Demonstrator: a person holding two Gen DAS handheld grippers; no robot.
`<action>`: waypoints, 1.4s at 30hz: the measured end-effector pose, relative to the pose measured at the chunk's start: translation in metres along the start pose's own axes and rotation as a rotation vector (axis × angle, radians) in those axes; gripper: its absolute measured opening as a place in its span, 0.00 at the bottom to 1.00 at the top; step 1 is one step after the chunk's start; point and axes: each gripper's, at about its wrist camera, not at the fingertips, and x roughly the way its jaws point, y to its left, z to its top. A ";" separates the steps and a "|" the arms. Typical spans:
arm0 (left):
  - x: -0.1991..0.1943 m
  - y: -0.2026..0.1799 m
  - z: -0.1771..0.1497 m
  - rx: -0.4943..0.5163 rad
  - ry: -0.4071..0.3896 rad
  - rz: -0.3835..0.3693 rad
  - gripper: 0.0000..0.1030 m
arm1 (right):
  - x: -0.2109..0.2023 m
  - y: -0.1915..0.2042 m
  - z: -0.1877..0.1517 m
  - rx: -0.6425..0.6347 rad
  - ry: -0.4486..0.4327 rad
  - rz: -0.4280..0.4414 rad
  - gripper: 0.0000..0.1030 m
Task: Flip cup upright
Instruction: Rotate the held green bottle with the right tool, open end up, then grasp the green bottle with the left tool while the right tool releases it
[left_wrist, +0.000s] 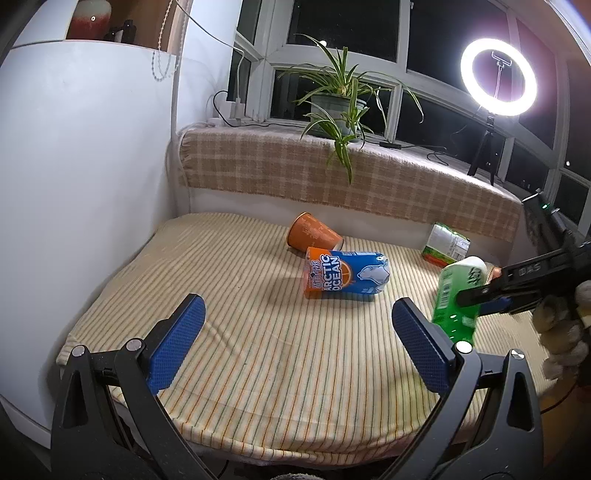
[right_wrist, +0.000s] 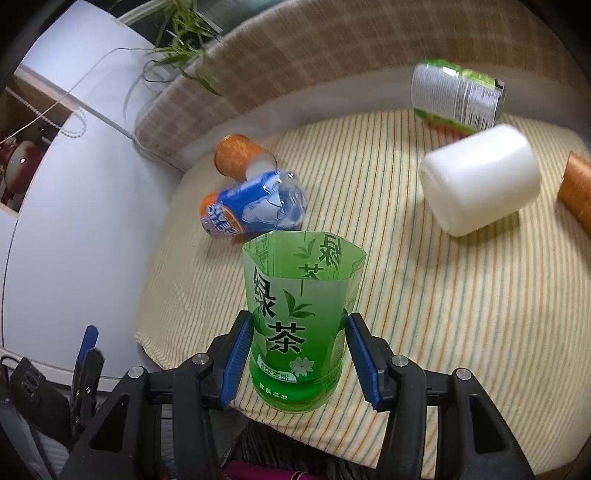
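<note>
My right gripper (right_wrist: 299, 349) is shut on a green tea cup (right_wrist: 301, 317), a cut bottle with its open mouth up, held over the near edge of the striped table (right_wrist: 424, 314). It also shows in the left wrist view (left_wrist: 456, 299) at the right, tilted slightly, with the right gripper (left_wrist: 476, 295) clamped on it. My left gripper (left_wrist: 295, 328) is open and empty above the near table edge. A blue Arctic Ocean cup (left_wrist: 345, 273) lies on its side mid-table, with an orange cup (left_wrist: 314, 232) lying behind it.
A white cup (right_wrist: 480, 184) lies on its side at the right, another orange cup (right_wrist: 578, 188) beside it, and a green-and-white labelled cup (right_wrist: 458, 98) behind. A checked cloth ledge (left_wrist: 332, 173), a potted plant (left_wrist: 338, 107) and a ring light (left_wrist: 498, 77) stand at the back. A white cabinet (left_wrist: 85, 166) bounds the left.
</note>
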 end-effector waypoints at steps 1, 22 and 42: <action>0.000 0.001 0.000 -0.002 0.001 0.000 1.00 | 0.003 -0.001 0.000 0.010 0.007 0.004 0.52; 0.013 -0.007 0.002 -0.008 0.067 -0.092 1.00 | 0.029 -0.011 0.011 0.067 -0.071 -0.027 0.65; 0.161 -0.067 0.016 -0.174 0.567 -0.529 0.84 | -0.079 -0.057 -0.122 0.147 -0.400 -0.187 0.78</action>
